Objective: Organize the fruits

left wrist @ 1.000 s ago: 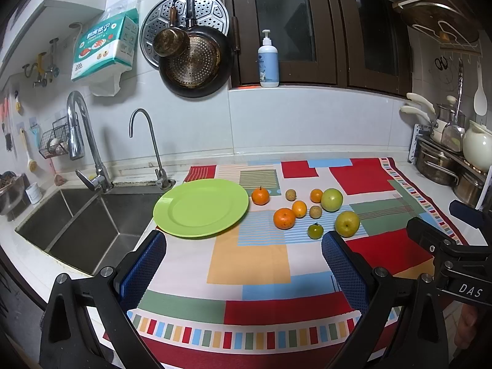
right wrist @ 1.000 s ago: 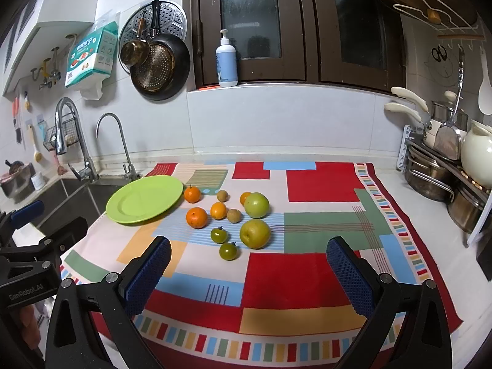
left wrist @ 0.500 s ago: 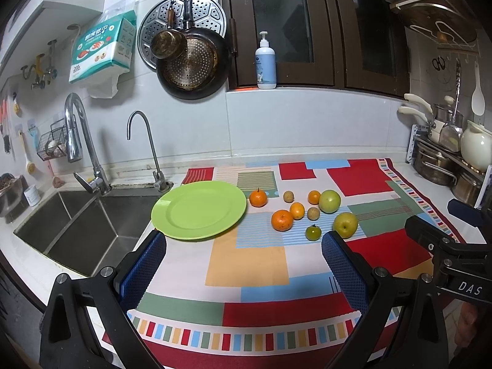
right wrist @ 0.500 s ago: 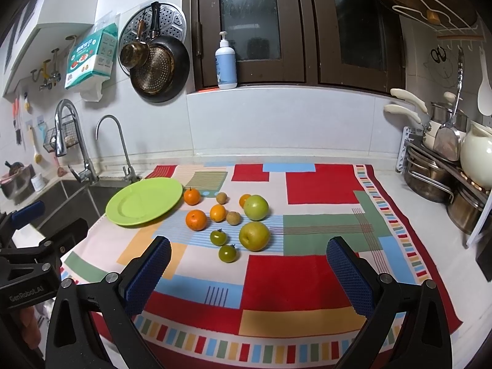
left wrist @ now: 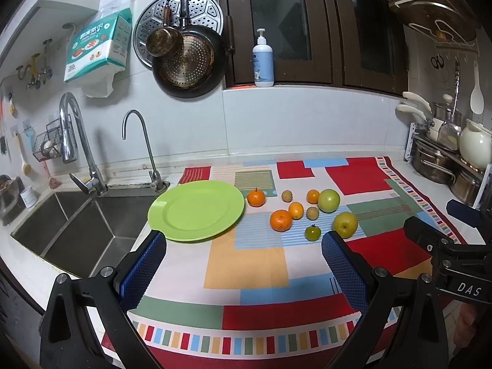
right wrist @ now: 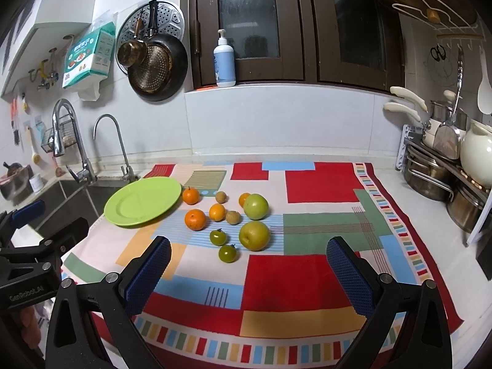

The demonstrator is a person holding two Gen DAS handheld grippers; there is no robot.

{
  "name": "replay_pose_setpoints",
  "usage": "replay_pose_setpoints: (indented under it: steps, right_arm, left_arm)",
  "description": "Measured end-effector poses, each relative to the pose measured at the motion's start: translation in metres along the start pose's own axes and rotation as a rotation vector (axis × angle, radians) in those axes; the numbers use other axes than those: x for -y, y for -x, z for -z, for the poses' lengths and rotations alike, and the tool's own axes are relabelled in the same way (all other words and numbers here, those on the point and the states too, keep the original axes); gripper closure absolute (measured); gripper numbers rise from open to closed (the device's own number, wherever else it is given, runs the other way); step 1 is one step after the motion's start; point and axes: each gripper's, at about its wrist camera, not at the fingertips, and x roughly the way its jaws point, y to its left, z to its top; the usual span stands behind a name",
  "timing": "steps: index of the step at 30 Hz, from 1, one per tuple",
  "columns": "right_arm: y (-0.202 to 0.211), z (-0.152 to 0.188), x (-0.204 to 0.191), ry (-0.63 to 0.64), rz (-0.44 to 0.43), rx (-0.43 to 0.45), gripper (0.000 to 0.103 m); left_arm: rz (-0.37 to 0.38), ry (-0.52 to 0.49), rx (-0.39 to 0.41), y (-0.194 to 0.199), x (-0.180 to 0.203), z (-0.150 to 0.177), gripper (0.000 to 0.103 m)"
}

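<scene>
So far we hold both tools back over the near edge of the patchwork cloth [right wrist: 319, 181], the left gripper [left wrist: 244, 264] and right gripper [right wrist: 249, 272] each spread wide and empty, probably to survey before choosing. The fruits [right wrist: 227, 218] lie clustered on the cloth just right of the bare green plate [left wrist: 196, 210]. Compared with a second ago, hardly anything differs; the left view has only drifted slightly.

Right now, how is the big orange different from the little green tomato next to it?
The big orange is bright orange all over; the green tomato is dark green. The orange is clearly bigger. The tomato has a small leafy stem on top; the orange shows none. Both are round and rest on the colourful cloth, untouched.
</scene>
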Motion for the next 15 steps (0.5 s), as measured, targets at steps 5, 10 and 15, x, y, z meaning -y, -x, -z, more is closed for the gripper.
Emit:
replay_pose_setpoints:
  steps: [5, 10, 15]
  right_arm:
    - [-0.008, -0.001, -0.004, -0.005, 0.006, -0.016, 0.001]
    - [-0.019, -0.002, -0.006, -0.027, 0.014, -0.035, 0.001]
    - [-0.036, -0.004, -0.008, -0.052, 0.03, -0.054, 0.001]
  left_arm:
    - [0.011, -0.004, -0.007, -0.009, -0.004, -0.001, 0.0]
    - [0.023, -0.038, 0.002, -0.021, -0.006, -0.004, 0.0]
    - [0.054, -0.073, -0.006, -0.039, -0.009, -0.011, 0.001]
